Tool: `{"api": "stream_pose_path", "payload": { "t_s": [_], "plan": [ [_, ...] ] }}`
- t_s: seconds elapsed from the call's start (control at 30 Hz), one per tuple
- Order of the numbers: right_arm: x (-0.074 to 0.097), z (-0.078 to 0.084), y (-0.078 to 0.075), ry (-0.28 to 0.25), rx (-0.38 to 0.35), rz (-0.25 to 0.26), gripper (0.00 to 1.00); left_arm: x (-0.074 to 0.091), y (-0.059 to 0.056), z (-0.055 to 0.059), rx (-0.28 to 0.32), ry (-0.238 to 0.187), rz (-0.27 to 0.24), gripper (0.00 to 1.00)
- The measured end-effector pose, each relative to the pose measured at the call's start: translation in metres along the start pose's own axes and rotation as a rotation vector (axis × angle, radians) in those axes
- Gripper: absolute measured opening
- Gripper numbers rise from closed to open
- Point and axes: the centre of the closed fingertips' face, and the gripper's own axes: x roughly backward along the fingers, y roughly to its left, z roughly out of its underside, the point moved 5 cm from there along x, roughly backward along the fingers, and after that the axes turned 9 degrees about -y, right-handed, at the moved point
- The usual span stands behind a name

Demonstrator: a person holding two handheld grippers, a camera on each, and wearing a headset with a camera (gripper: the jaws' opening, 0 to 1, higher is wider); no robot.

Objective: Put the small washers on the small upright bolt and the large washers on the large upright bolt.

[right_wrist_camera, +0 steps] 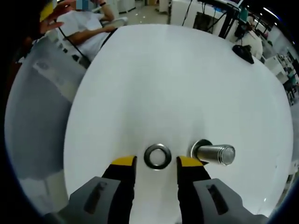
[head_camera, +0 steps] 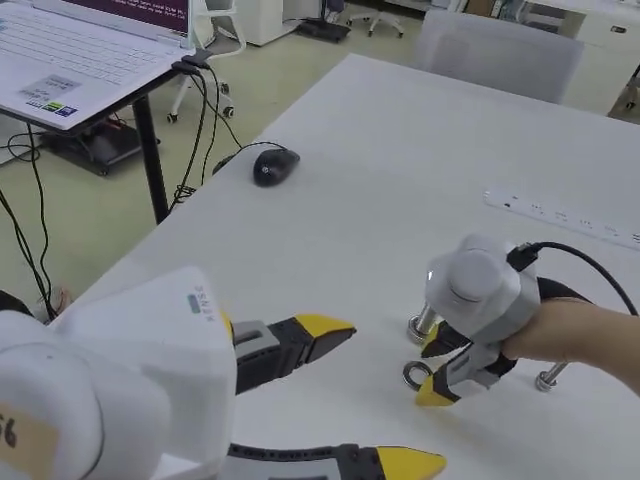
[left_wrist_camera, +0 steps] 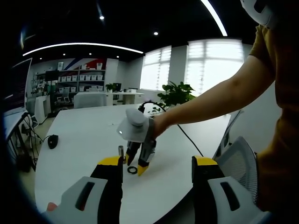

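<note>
Steel small bolt is half tucked behind the person's hand, hard to make out. The washer is a shiny flat ring on the white table, just ahead of the right gripper, whose jaws are apart and empty. The large bolt stands just beside it. The left gripper is spread wide too, with loads of bare tabletop beyond.

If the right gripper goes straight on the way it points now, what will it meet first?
Probably the washer lying flat on the table, just ahead of the open fingers of the right gripper. The bolt stands beside that line.
</note>
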Motion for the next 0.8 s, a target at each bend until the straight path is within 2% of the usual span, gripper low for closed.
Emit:
{"api": "stream_pose_path", "payload": {
  "t_s": [0.13, 0.27, 0.57, 0.73, 0.8],
  "plan": [
    [0.0002, -0.0003, 0.0008, -0.002, 0.001, 0.004, 0.34, -0.0021, -0.0010, 0.0003, 0.001, 0.003, 0.004, 0.58],
    [-0.0005, -0.0014, 0.0013, -0.013, 0.010, 0.008, 0.25, -0.0027, -0.0017, 0.0015, 0.004, 0.004, 0.005, 0.58],
    [0.0006, -0.0032, 0.0021, 0.004, 0.012, 0.016, 0.23, -0.0016, -0.0026, 0.0024, 0.005, 0.008, 0.000, 0.58],
    [0.0012, -0.0035, 0.0016, -0.003, 0.000, 0.016, 0.22, -0.0017, -0.0029, 0.0025, 0.005, 0.012, 0.002, 0.58],
    [0.0022, -0.0025, 0.0029, 0.008, 0.016, 0.012, 0.22, -0.0020, -0.0026, 0.0026, 0.004, 0.015, 0.001, 0.58]
  ]
}}
